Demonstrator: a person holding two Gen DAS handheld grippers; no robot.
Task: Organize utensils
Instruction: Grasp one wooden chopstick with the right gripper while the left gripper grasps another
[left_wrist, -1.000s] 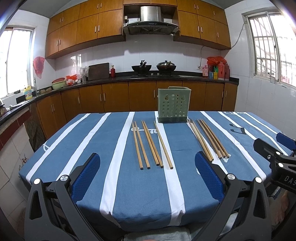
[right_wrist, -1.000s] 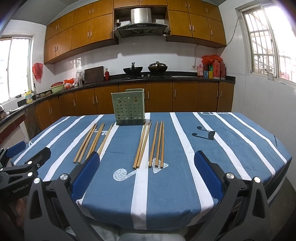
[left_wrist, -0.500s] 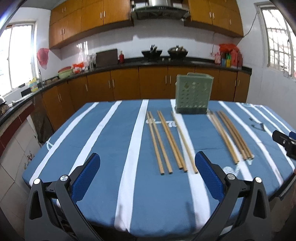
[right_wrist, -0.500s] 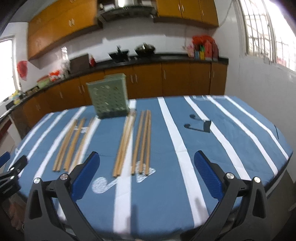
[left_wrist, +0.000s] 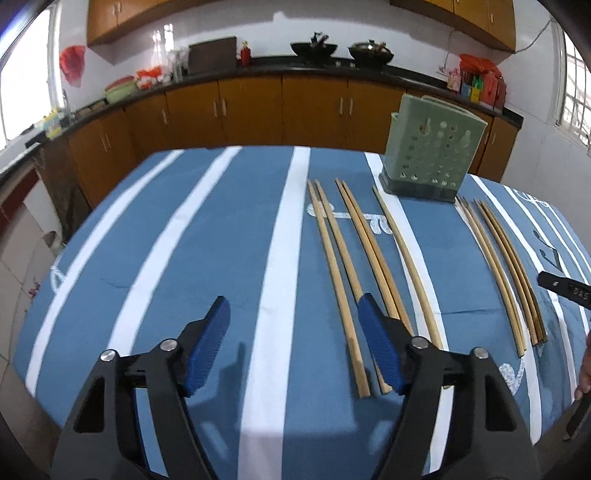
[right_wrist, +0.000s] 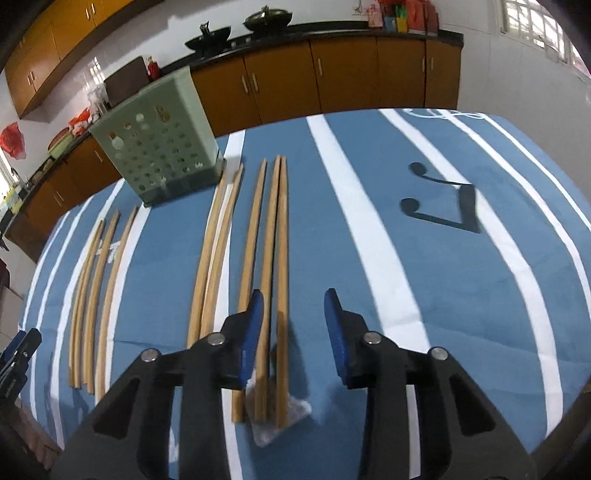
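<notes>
Tablecloth nearer, both fingers narrower

Place: home kitchen
Evidence: wooden cabinets, dark countertop, woks on the stove, tiled walls, table with striped cloth

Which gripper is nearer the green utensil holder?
Neither clearly. The left gripper and right gripper both hover over chopstick near ends, well short of the green utensil holder.
</notes>
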